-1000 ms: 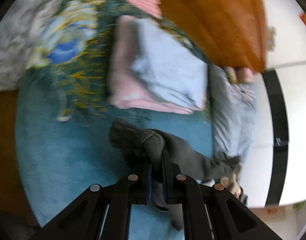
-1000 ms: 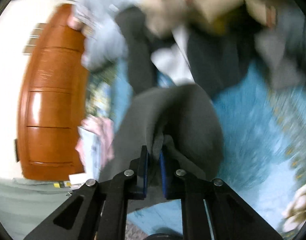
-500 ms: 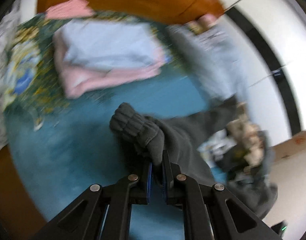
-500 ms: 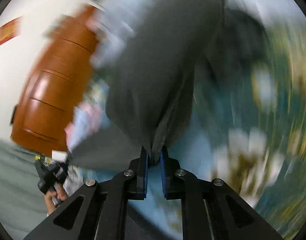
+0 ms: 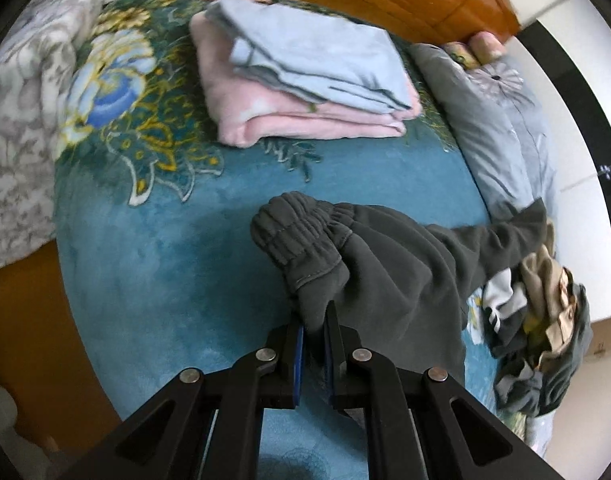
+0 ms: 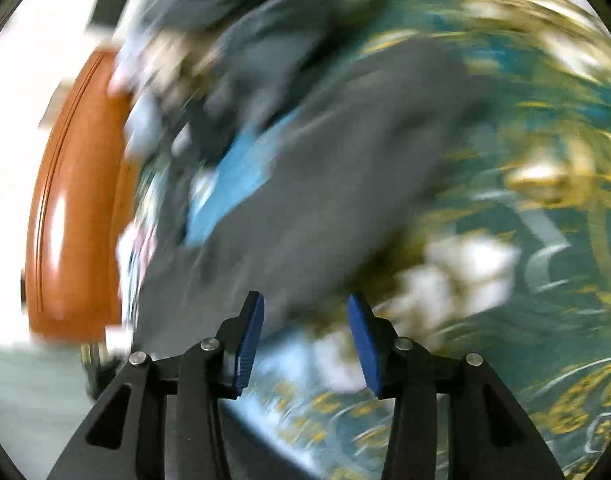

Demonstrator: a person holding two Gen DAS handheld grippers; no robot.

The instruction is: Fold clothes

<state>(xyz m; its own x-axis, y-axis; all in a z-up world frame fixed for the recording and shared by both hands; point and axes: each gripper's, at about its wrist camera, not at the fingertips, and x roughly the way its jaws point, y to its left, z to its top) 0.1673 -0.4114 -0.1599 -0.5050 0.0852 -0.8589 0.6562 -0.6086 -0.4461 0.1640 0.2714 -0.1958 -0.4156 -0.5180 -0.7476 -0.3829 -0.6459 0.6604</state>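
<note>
left wrist view, lower centre: the left gripper (image 5: 313, 330) is pinched tight on the elastic waistband of the dark grey sweatpants (image 5: 389, 268), which trail toward the right edge over the teal blanket (image 5: 153, 280). a folded stack (image 5: 305, 76) sits at upper centre. right wrist view is blurred; the right gripper (image 6: 305, 336) stands spread wide, holding nothing. this looks like laying the garment out; next, the free gripper needs an edge to flatten it.

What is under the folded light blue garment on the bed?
A folded pink blanket, resting on the teal floral bedspread. The light blue garment covers most of its top.
</note>
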